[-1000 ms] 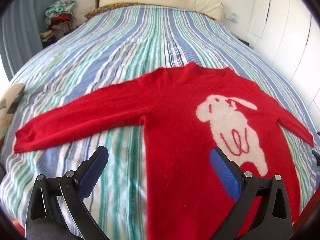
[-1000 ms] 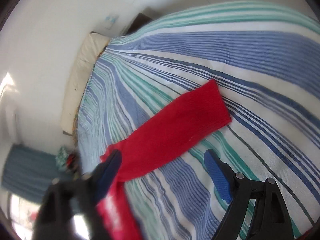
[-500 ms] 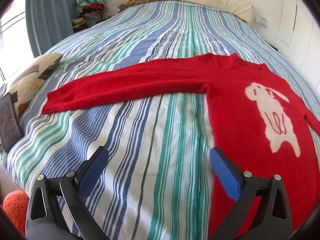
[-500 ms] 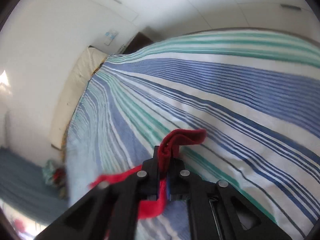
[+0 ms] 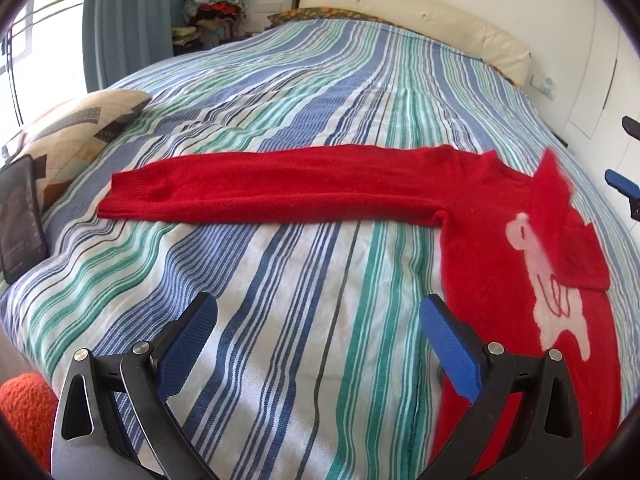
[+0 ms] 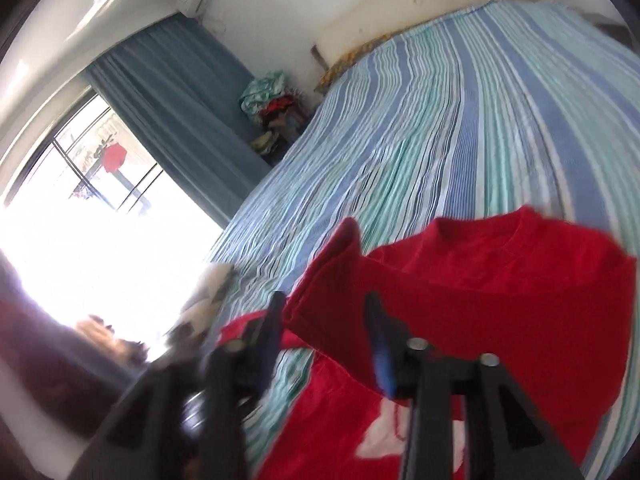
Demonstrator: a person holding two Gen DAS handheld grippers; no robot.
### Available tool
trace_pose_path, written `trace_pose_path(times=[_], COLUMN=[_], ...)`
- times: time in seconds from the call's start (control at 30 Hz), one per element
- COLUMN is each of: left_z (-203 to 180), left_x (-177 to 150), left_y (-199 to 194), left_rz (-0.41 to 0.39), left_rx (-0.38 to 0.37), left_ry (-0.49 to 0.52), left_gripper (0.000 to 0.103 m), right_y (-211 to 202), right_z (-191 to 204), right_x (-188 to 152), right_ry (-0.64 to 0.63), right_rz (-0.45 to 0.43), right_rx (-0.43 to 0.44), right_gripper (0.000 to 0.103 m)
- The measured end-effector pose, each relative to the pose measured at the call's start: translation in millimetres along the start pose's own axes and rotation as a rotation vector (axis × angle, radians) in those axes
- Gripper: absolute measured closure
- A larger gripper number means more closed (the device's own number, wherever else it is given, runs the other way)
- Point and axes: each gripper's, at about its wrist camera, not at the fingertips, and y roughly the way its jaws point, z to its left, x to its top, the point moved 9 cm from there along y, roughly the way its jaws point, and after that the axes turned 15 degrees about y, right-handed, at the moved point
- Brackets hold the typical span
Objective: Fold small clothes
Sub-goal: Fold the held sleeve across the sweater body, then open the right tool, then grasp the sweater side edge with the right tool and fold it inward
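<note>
Red knit fills the right side of your left wrist view: the sweater (image 5: 496,280) lies flat on the striped bedspread (image 5: 304,92), its white animal motif (image 5: 556,304) facing up. One sleeve (image 5: 272,190) stretches straight out across the stripes toward the patterned pillow (image 5: 76,132) at the bed's edge, with a dark tablet (image 5: 20,220) leaning just beside that pillow. The other sleeve (image 5: 560,228) is folded over the chest and partly covers the motif; it looks blurred. Your left gripper (image 5: 318,340) hangs over bare bedspread just beside the sweater's body, its blue pads (image 5: 450,348) spread wide with nothing between them. In your right wrist view, your right gripper (image 6: 326,340) sits above the folded sleeve (image 6: 460,300), its fingers parted a little; the frame is too smeared to tell whether the red cloth between them is touching either one. A blue curtain (image 6: 176,112) and a heap of clothes (image 6: 272,108) stand beyond the bed
</note>
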Motion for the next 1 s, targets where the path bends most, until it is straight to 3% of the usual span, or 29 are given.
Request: trace_pose_path(times=[0.07,0.17,0.27,0.33,0.4,0.5,0.57,0.6,0.63,0.67,0.73,0.8,0.83,0.87,0.9,0.97,1.0], left_z=[5.6,8.1,3.6,-1.5,-7.2,-12.2,-12.5,-12.0,-11.6,-11.0,-10.4,-12.2,-13.9,-15.5,-17.6,-20.1,-20.9], left_x=[-1.9,-1.1,1.6,1.4,-1.2,-5.7,-7.6,-8.7,-10.1,-11.4,-12.1,-10.9,-10.4,-10.6,-11.4,-13.5,-14.1], left_y=[0.3,2.6,7.7,11.5,16.2,19.5,19.2,19.5,20.0,20.5,21.9,25.9,28.0,30.0,31.9,32.7,31.8], left_rz=[0.006,0.013,0.019,0.027,0.043,0.056,0.056,0.059,0.064,0.069,0.075,0.085,0.09,0.094,0.099,0.105,0.103], left_rx=[-0.002,-0.032,-0.051,-0.051,-0.044,-0.022,-0.002,0.006,0.009,0.007,-0.008,-0.032,-0.041,-0.045,-0.041,-0.024,-0.019], left_ry=[-0.025,-0.064,-0.073,-0.056,-0.032,0.004,0.026,0.033,0.036,0.034,0.02,0.005,0.002,0.003,0.012,0.04,0.051], left_gripper=[0.002,0.002,0.002,0.002,0.002,0.002,0.002,0.002,0.002,0.002,0.002,0.002,0.002,0.002,0.002,0.002,0.002], right_y=[10.7,-15.9,-58.0,-79.1,-75.7,-39.4,-17.8,-12.8,-15.2,-23.5,-50.2,-69.0,-70.7,-68.4,-65.0,-54.9,-52.7], right_z=[-7.4,-24.9,-59.5,-77.9,-92.8,-125.0,-165.1,-195.1,-227.5,-251.3,-262.8,-247.8,-236.1,-226.6,-220.8,-218.3,-221.8], right_x=[-9.7,10.8,43.3,56.0,57.7,31.0,10.5,6.0,3.9,5.7,17.2,27.0,30.3,33.1,36.0,47.5,53.5], right_ry=[0.05,0.083,0.099,0.113,0.128,0.144,0.113,0.094,0.117,0.18,0.274,0.213,0.165,0.128,0.098,0.047,0.019], right_rz=[0.027,-0.044,-0.12,-0.135,-0.077,0.063,0.096,0.085,0.071,0.041,-0.074,-0.13,-0.122,-0.098,-0.071,-0.042,-0.051], right_rx=[0.043,0.064,-0.057,-0.119,-0.145,-0.204,-0.342,-0.476,-0.59,-0.608,-0.58,-0.602,-0.58,-0.559,-0.562,-0.614,-0.668], right_gripper=[0.027,0.027,0.028,0.038,0.045,0.051,0.054,0.059,0.071,0.103,0.103,0.092,0.092,0.083,0.058,0.022,0.021])
